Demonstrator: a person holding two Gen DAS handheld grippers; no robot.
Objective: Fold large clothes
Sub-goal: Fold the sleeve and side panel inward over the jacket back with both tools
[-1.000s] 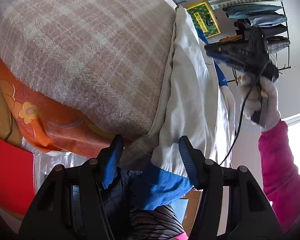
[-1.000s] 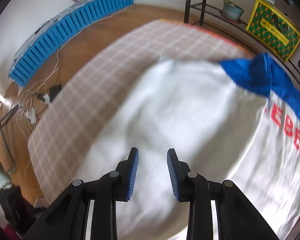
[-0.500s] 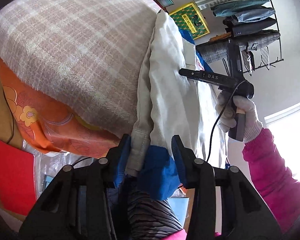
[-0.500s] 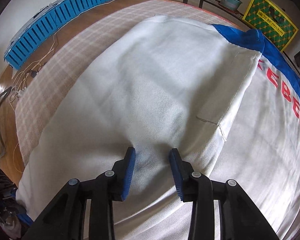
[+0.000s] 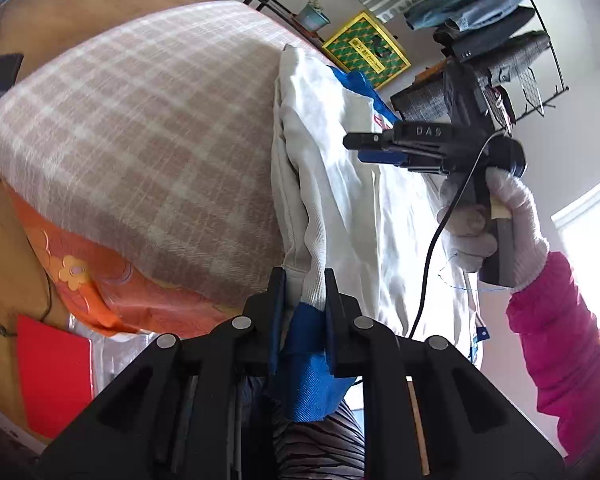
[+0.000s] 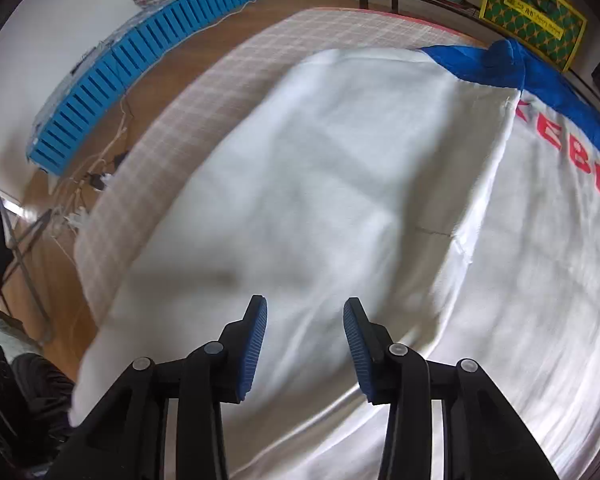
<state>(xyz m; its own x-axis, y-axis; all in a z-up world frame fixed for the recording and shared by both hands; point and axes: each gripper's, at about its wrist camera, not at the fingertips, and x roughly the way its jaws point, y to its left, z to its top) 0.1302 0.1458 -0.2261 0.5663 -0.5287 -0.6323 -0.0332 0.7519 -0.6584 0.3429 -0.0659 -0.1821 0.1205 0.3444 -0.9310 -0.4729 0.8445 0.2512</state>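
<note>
left claw [image 5: 302, 289] closing on the white shirt [image 5: 340, 184] hem, right claw [image 6: 305, 326] opening with nothing in it above the cloth, so next it probably needs its own edge to grab.

light: bright daylight (window glare, right) | blur: white garment [image 6: 340, 184], perhaps motion | edges: fisheye-dark

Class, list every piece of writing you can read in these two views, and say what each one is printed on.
"DAS": on the black right gripper.
"EBE", cut off by the picture edge: red letters on the white and blue garment.
Print on the yellow and green patterned bag: too small to read.
</note>
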